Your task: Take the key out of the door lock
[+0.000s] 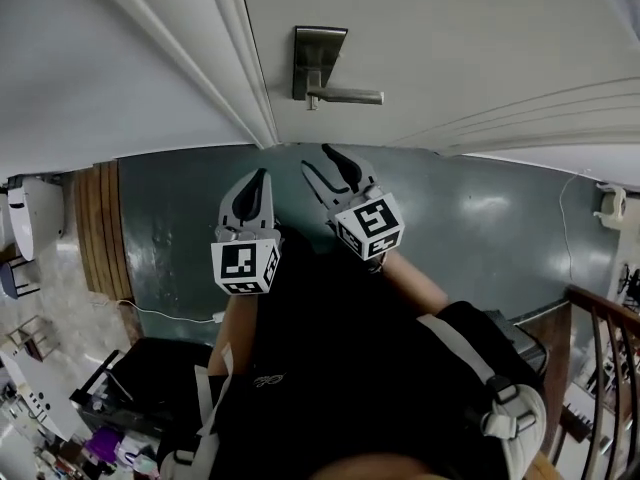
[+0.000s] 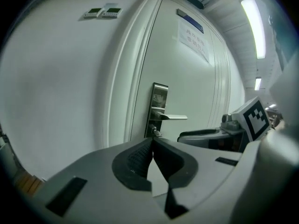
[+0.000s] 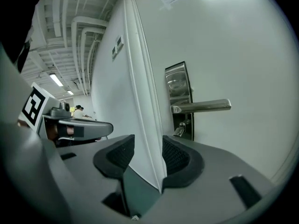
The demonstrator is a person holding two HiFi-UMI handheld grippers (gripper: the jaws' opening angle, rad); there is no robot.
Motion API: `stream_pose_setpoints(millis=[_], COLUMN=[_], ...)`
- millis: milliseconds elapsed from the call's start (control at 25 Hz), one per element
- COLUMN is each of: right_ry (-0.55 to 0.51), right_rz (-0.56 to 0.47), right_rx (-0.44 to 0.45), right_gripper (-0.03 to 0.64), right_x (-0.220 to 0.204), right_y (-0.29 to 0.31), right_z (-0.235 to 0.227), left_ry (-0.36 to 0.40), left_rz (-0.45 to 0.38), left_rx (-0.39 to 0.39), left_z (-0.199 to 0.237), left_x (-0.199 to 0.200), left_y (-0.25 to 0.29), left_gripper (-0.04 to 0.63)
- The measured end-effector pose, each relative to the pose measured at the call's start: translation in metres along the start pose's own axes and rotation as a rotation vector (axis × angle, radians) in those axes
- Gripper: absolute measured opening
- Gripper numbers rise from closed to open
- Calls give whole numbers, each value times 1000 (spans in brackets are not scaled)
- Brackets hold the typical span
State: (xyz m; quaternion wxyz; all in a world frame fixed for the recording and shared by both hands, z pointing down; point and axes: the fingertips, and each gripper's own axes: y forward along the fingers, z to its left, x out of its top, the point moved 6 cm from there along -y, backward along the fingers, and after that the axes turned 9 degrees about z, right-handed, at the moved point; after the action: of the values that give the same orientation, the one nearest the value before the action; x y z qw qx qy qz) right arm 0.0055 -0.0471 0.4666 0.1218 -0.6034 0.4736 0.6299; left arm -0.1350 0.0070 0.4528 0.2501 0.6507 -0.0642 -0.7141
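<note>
A white door (image 1: pixel 450 38) carries a steel lock plate (image 1: pixel 320 58) with a lever handle (image 1: pixel 348 96). The key (image 3: pixel 179 131) sticks out of the lock below the lever; the left gripper view shows the key (image 2: pixel 155 133) just past my jaw tips. My left gripper (image 1: pixel 262 174) is shut with nothing in it, and its tips meet in its own view (image 2: pixel 153 140). To its right, my right gripper (image 1: pixel 316 158) is open and empty, its jaws framing the door frame's edge (image 3: pixel 148 139). Both grippers hang short of the door, apart from the lock.
The white door frame (image 1: pixel 240 98) and a wall (image 1: pixel 90 78) lie left of the lock. A paper notice (image 2: pixel 192 35) hangs on the door and switches (image 2: pixel 103 13) sit on the wall. A wooden railing (image 1: pixel 600 318) stands at the right, and a black bag (image 1: pixel 140 368) on the green floor (image 1: pixel 480 228).
</note>
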Motion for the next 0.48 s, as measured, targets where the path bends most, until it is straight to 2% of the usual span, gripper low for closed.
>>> stream_pose_setpoints(millis=[360, 480], right_ry=[30, 76], right_rz=[26, 25], right_rx=[-126, -161], right_gripper=[193, 190], right_x=[-8, -10], right_y=[2, 6], right_z=[-4, -7], left_ry=[42, 44], left_rz=[48, 63], left_rx=[-166, -207], left_z=[5, 7], left_x=[-1, -2], left_y=[32, 34], left_gripper=[23, 23])
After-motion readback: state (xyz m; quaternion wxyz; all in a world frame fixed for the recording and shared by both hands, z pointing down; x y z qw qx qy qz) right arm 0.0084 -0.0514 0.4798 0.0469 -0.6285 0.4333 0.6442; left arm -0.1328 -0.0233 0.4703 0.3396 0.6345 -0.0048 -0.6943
